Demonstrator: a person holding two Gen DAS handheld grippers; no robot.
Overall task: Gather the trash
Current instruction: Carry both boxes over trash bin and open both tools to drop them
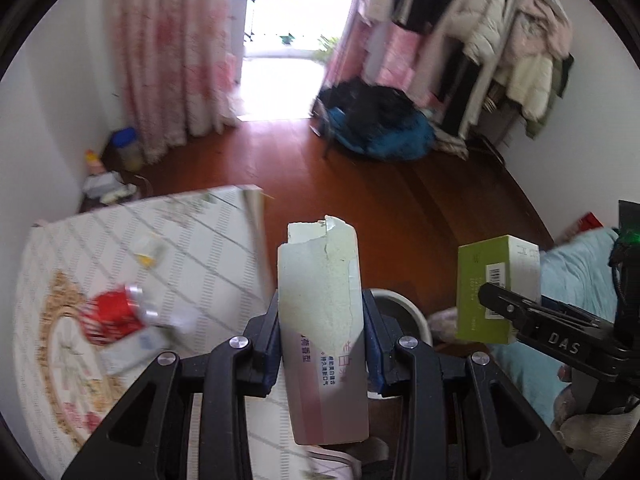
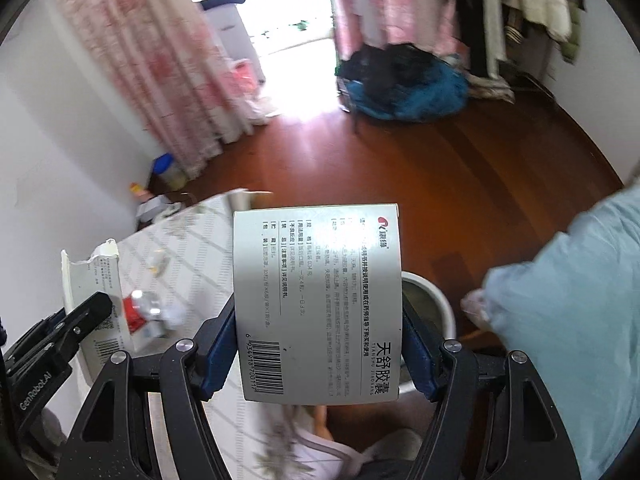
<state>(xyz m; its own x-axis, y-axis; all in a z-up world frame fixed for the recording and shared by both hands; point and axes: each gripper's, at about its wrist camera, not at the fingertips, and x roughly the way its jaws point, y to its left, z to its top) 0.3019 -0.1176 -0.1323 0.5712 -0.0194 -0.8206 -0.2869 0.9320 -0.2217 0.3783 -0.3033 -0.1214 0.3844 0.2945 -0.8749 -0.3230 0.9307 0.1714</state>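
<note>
My left gripper [image 1: 322, 328] is shut on a torn white toothpaste box [image 1: 324, 320], held upright above the rim of a white bin [image 1: 404, 308]. The box also shows at the left of the right wrist view [image 2: 94, 292]. My right gripper [image 2: 318, 320] is shut on a grey and green medicine box [image 2: 320, 304], over the white bin [image 2: 434, 300]. That box shows at the right of the left wrist view [image 1: 496, 288]. A crushed red can [image 1: 120, 312] and other scraps lie on the patterned table [image 1: 192, 240].
A small wrapper [image 1: 150, 254] lies further back on the table. The wooden floor [image 1: 360, 184] stretches to pink curtains [image 1: 168, 60], a blue and black clothes pile [image 1: 380, 124] and a clothes rack [image 1: 500, 40]. A light blue cloth [image 2: 560, 320] lies at the right.
</note>
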